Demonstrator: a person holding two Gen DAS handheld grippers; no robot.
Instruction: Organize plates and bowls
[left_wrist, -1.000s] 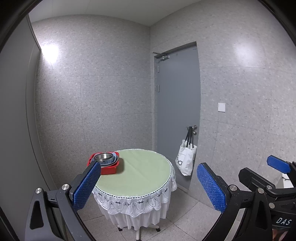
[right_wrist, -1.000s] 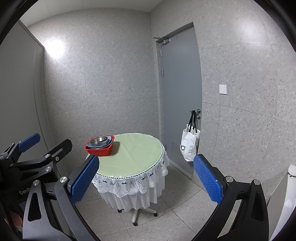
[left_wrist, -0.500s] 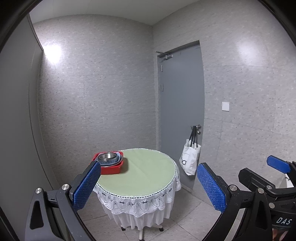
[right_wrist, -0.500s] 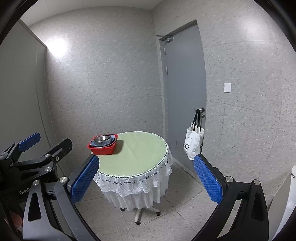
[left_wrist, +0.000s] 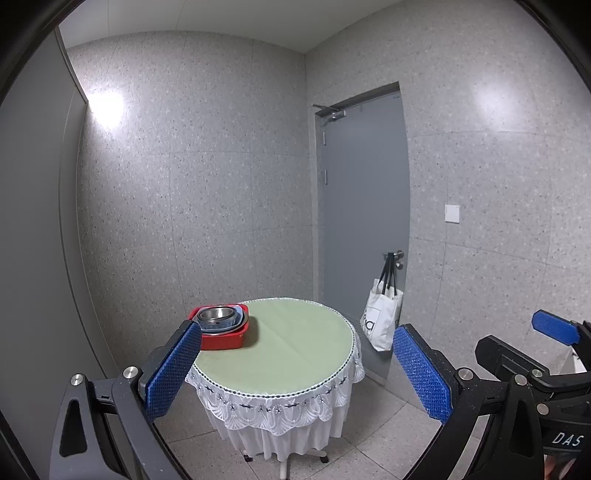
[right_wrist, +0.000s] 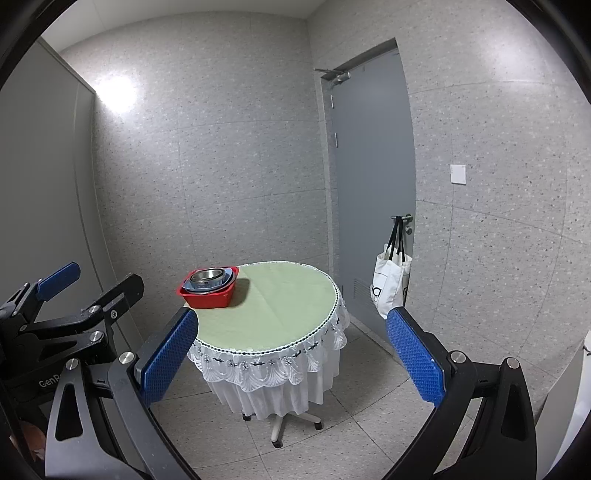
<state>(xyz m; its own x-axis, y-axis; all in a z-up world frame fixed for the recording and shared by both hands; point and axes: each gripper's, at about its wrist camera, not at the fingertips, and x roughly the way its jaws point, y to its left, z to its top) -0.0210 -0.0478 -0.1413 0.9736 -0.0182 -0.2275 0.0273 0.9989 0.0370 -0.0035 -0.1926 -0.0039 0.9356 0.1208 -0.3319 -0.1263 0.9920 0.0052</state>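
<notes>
A red tub (left_wrist: 221, 338) (right_wrist: 208, 295) stands at the far left of a round table (left_wrist: 295, 354) (right_wrist: 280, 314) with a green cloth. A steel bowl (left_wrist: 216, 315) (right_wrist: 208, 275) sits nested on bluish bowls or plates inside the tub. My left gripper (left_wrist: 295, 363) is open and empty, well short of the table. My right gripper (right_wrist: 291, 354) is open and empty, also away from the table. The right gripper shows at the right edge of the left wrist view (left_wrist: 554, 326), and the left gripper at the left edge of the right wrist view (right_wrist: 59, 277).
A white lace skirt (right_wrist: 273, 365) hangs round the table, which stands on a wheeled base (right_wrist: 280, 424). A grey door (left_wrist: 364, 221) is behind it, with a white tote bag (left_wrist: 380, 319) (right_wrist: 391, 284) on its handle. Speckled walls enclose the small room.
Both views have swung slightly: the table and door sit further right and a little lower in the left view. Both grippers stay open and empty.
</notes>
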